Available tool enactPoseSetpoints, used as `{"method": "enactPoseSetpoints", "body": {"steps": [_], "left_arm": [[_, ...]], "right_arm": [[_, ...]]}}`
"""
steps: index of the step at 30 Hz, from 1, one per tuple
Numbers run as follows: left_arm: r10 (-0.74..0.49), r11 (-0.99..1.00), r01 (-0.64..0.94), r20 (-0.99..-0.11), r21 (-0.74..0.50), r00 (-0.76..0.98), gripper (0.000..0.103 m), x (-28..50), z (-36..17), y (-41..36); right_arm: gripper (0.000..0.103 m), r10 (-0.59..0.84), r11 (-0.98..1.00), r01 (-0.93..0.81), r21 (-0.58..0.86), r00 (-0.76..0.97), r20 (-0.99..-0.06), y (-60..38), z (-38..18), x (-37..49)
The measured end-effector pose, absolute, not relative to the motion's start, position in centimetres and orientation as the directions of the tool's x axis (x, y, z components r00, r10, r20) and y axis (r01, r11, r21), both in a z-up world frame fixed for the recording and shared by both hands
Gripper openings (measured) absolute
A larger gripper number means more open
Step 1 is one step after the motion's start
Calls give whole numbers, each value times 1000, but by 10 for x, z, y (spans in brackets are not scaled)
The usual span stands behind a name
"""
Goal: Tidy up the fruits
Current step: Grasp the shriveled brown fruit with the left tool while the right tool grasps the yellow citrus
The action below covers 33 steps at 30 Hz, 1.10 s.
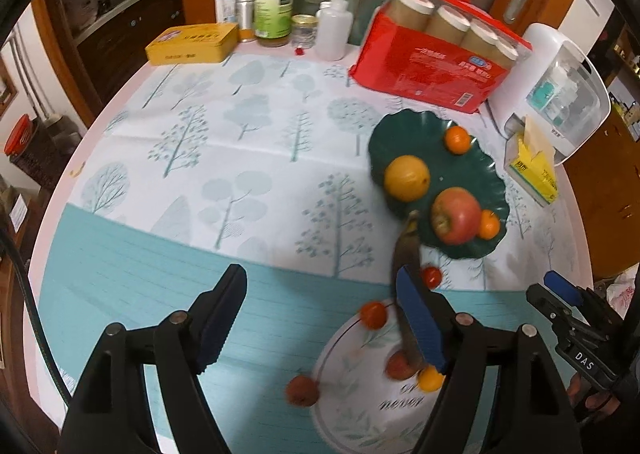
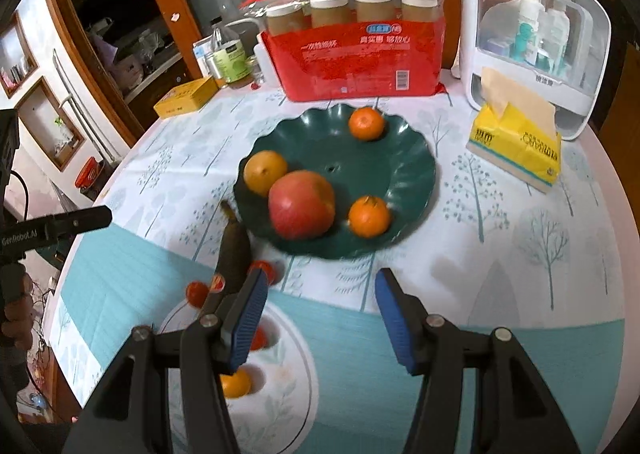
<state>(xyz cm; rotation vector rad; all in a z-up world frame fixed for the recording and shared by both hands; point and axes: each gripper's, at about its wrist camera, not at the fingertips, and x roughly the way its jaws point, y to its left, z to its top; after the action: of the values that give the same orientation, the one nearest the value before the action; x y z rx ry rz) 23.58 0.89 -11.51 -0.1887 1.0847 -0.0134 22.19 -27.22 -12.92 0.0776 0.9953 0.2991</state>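
Observation:
A dark green scalloped plate (image 2: 404, 174) holds a red apple (image 2: 302, 210), a yellow-orange fruit (image 2: 265, 172) and two mandarins (image 2: 367, 125). In the left wrist view the plate (image 1: 404, 134) lies at right. A dark overripe banana (image 2: 234, 250) lies by the plate's near-left rim. Small red fruits (image 2: 197, 293) and a small orange (image 2: 237, 384) lie on and around a white round mat (image 2: 288, 394). My right gripper (image 2: 320, 318) is open and empty, above the table in front of the plate. My left gripper (image 1: 320, 318) is open and empty, left of the mat (image 1: 360, 406).
A red pack of jars (image 2: 360, 54), a white clear-fronted storage box (image 2: 536, 34) and a yellow tissue pack (image 2: 516, 142) stand behind and right of the plate. A yellow tin (image 1: 192, 44) and bottles (image 1: 274, 6) stand at the far edge.

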Motion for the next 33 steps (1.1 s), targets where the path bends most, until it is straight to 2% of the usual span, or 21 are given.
{"method": "enactPoseSetpoints", "body": {"steps": [13,33], "left_arm": [[-131,990,3,-912,-141,390,76,209,-139,37],[-193,960,241,-959,-140,210,76,200,-194,14]], "right_arm": [[56,243,969,-165,186,472,-848,-243,-154,163],[56,194,981,-91,172,494,-848,-193,-190,122]]}}
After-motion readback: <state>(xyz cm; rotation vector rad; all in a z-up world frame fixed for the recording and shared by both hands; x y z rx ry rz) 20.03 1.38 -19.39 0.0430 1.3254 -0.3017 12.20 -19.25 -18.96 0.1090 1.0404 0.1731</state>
